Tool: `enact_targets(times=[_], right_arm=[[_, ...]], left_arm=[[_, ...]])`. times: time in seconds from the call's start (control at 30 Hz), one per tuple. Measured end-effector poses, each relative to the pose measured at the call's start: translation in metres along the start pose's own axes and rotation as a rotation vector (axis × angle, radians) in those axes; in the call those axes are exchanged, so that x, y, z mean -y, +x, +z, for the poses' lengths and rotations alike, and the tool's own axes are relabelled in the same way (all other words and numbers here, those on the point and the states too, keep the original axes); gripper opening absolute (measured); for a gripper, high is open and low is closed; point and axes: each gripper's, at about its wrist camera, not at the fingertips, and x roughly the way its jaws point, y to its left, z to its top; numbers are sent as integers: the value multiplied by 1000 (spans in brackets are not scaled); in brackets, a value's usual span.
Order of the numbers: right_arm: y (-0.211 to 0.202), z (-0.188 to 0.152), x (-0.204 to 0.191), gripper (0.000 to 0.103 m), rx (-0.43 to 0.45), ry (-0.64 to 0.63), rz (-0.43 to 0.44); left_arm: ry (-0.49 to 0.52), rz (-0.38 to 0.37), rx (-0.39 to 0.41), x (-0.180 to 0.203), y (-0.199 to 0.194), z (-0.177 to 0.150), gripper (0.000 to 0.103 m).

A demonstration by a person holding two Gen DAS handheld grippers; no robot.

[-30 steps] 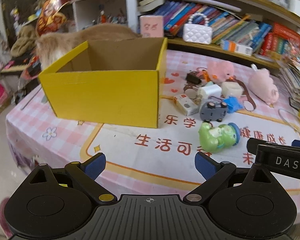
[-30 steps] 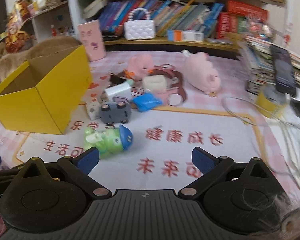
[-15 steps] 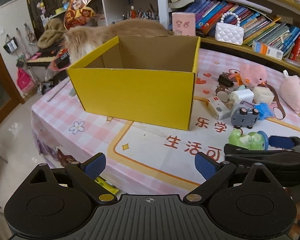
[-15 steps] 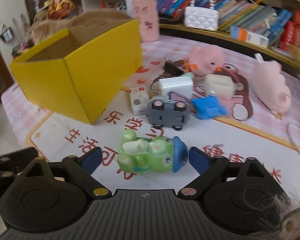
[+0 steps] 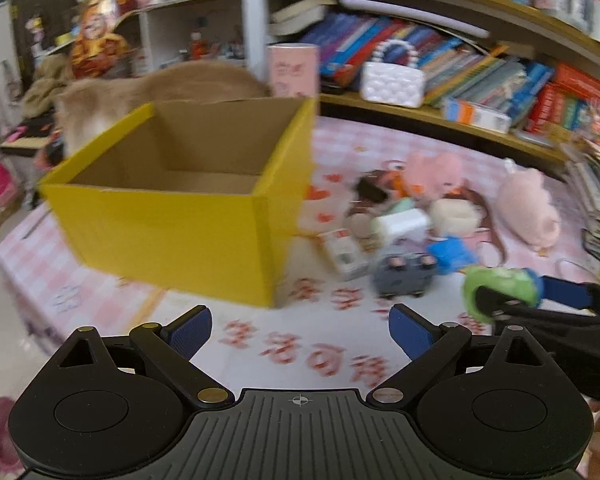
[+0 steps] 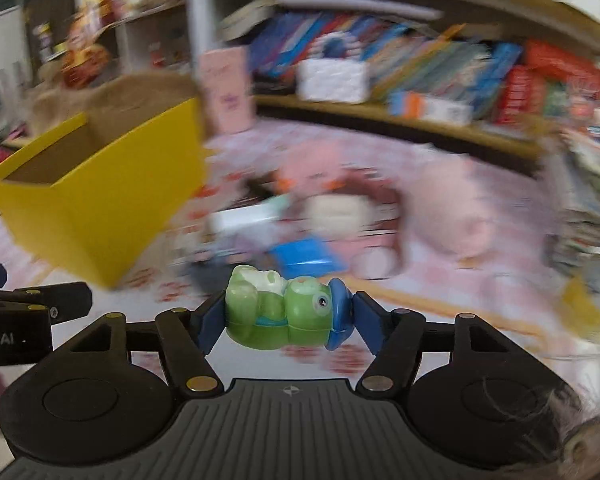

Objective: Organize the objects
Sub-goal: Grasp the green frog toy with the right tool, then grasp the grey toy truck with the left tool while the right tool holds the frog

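The right gripper point(image 6: 286, 322) is clenched on a green frog toy point(image 6: 284, 312) with a blue cap; its jaws have just been closing, and both blue pads now press the toy's 2 ends, feet against the left pad, cap against the right. The toy lies sideways between the fingers, directly ahead of the gripper body.

The left gripper point(image 5: 300, 330) is released, its jaws standing wide with nothing between them, only the printed cloth of the desk point(image 5: 332, 344) ahead.

A yellow box point(image 5: 168, 232), open at the top and seemingly empty, stands ahead and to the left of both grippers. The likely step is carrying the toy to that box. To do it well, keep the squeeze steady, since the glossy rounded toy could slip, lift it clear of the near wall, and let go only once it is over the opening.

The left wrist view shows the box's bare cardboard floor and the remaining toys point(image 5: 404, 236) ahead and to the right of the gripper, fairly sharp. The right wrist view is heavily blurred there, but it alone shows both pads meeting the toy.
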Motion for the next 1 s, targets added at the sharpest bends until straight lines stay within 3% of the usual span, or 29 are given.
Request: enact_targets(times=[0.2,0.33,0.5,0.7,0.93,1.0], right_arm=[[-13,-1,43,66,0,88,-68],[-18,-2,54,66,-3,115,-81],[-19,-2,57,66,-12,109,-85],[-13,3,59,67,-35,113,-67],[-10,5,55,67,-42,106,-51],[-10,5,55,67,-43,102,-54]], left_arm=[[48,-68,-18,38,22,6,96],[68,-68,-10,50,40,14,94],[54,-50,-25,54,70,25,74],[63,-94,-20,68,86,34,71],[53,-84,-64,72,104,28,70],[63,-81,-57,71,105,27,63]])
